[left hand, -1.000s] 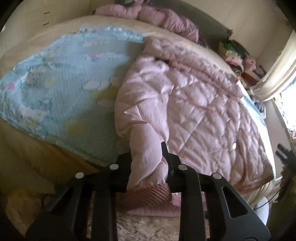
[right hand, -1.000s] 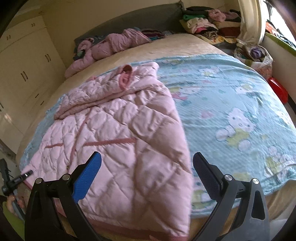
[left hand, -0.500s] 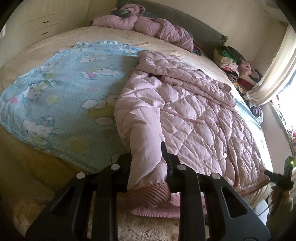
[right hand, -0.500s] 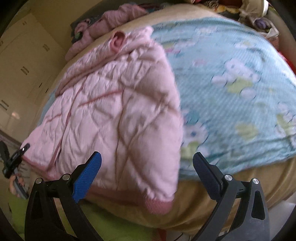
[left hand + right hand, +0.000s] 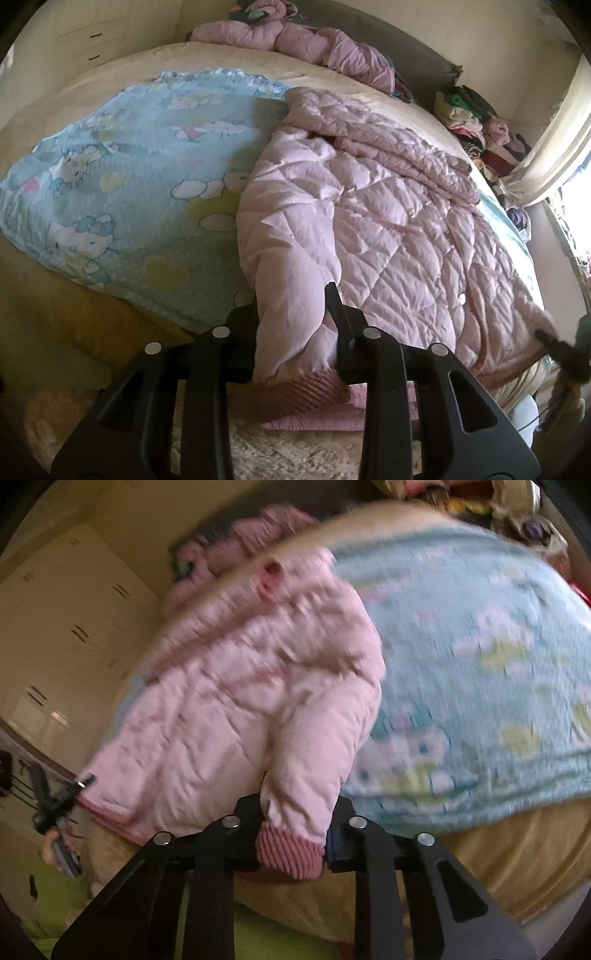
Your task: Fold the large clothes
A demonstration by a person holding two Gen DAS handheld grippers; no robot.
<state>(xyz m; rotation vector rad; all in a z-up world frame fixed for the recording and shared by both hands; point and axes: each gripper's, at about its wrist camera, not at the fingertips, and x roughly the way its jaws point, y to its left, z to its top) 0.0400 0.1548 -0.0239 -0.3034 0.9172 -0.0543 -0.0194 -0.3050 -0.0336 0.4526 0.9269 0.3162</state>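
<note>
A pink quilted jacket (image 5: 388,221) lies spread across a bed (image 5: 122,81), resting on a light-blue cartoon-print blanket (image 5: 129,177) with its lower edge and both sleeve ends hanging toward the near side of the mattress. The left tongs (image 5: 295,332) stand around the end of one sleeve (image 5: 291,295), just above its ribbed cuff (image 5: 303,384); their jaws are easing apart slightly, yet the padded fabric still fills the gap and looks pinched between them. The right tongs (image 5: 293,834) are closing on the other sleeve (image 5: 314,760) at its ribbed cuff (image 5: 288,853), which sits squeezed between the two fingers; this view is blurred by motion, so the exact firmness of the hold cannot be read. In the right wrist view the other tongs appear at the far left edge, near the jacket's hem. Judged from the layout, the task is at an early stage: the garment is laid out roughly flat and both sleeve ends are taken, but no fold is yet visible. What remains is likely to bring the sleeves over the body, then to fold the body itself into a compact shape. A second pink garment (image 5: 295,40) and a clothes pile (image 5: 469,110) lie at the far end, untouched.
</note>
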